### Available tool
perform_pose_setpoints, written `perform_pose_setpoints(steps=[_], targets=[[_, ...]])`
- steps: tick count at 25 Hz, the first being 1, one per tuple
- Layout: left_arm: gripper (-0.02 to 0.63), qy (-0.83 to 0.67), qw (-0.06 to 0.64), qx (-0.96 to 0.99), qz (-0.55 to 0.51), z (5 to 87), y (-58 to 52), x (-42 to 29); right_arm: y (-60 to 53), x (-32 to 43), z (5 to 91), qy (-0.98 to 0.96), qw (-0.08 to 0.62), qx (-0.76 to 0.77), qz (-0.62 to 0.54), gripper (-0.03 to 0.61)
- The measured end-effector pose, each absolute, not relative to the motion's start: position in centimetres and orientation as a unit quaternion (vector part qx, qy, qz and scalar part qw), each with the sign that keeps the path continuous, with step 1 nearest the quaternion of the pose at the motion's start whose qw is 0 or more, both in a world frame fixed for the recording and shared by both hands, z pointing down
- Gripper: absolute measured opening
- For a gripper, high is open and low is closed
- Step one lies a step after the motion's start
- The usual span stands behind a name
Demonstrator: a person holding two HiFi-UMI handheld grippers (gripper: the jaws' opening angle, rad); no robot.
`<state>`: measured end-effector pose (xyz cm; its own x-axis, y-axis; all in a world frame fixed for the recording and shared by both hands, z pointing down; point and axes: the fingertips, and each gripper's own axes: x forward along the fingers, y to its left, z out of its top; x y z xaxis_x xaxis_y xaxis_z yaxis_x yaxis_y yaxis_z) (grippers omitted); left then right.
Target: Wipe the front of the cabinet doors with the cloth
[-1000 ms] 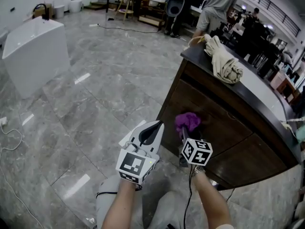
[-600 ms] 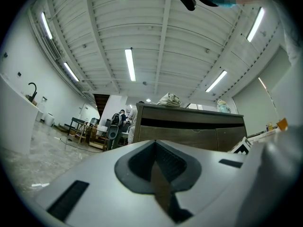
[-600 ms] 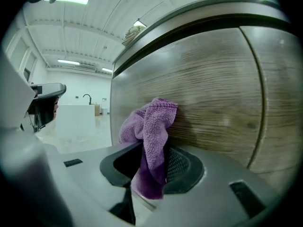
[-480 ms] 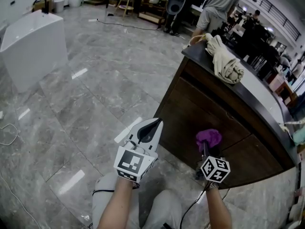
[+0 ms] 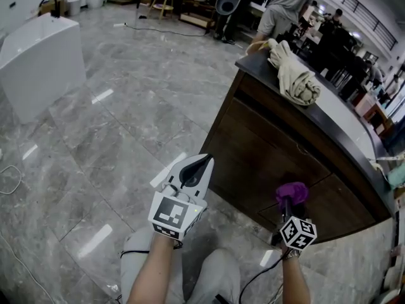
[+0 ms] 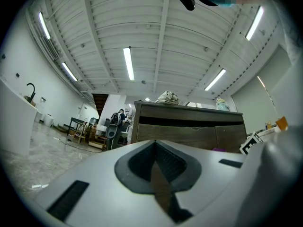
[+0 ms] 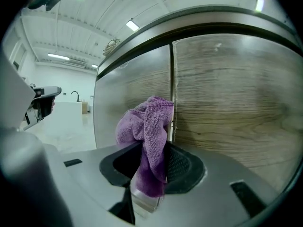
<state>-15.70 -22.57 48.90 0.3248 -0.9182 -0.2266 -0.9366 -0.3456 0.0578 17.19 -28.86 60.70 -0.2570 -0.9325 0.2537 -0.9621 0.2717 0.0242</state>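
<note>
A dark wooden cabinet (image 5: 253,151) stands ahead on the right, with two doors on its front. My right gripper (image 5: 290,202) is shut on a purple cloth (image 5: 292,192), which it holds against the cabinet front low down. In the right gripper view the cloth (image 7: 149,126) bunches out of the jaws, right at the seam (image 7: 173,103) between the two doors. Those jaws have just been opening a little, with the cloth still between them. My left gripper (image 5: 196,166) is shut and empty, held out left of the cabinet and apart from it.
A beige bundle of fabric (image 5: 292,71) lies on the cabinet's dark top. A white tub-like unit (image 5: 39,62) stands on the marble floor at far left. People (image 5: 285,5) and furniture fill the back of the room. My knees (image 5: 209,271) are below the grippers.
My right gripper has slid the purple cloth to the right along the cabinet front, from the left door to the seam. The left gripper has stayed in place.
</note>
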Motion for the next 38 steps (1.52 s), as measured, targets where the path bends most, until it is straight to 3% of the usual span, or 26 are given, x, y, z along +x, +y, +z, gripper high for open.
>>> perform_pose_setpoints(steps=[7,14,26,33,38], targets=[[0.003,0.575,0.040,-0.809,0.118,48.8,-22.4,-16.1,-28.0,17.0,61.3,-0.775,0.072,0.623,0.078,0.127],[0.003,0.580,0.035,-0.806,0.114,49.1,-22.3,-16.3,-26.1,1.6,65.4,-0.858,0.139,0.494,0.029,0.124],[0.003,0.584,0.035,-0.803,0.112,48.8,-21.7,-16.9,-31.3,-13.9,69.0,-0.887,0.144,0.429,0.094,0.124],[0.003,0.583,0.033,-0.806,0.101,49.4,-21.9,-16.8,-35.2,-15.6,71.4,-0.858,0.189,0.458,0.136,0.124],[0.003,0.582,0.035,-0.807,0.094,49.8,-22.2,-16.9,-36.1,-13.7,71.5,-0.854,0.179,0.466,0.147,0.126]])
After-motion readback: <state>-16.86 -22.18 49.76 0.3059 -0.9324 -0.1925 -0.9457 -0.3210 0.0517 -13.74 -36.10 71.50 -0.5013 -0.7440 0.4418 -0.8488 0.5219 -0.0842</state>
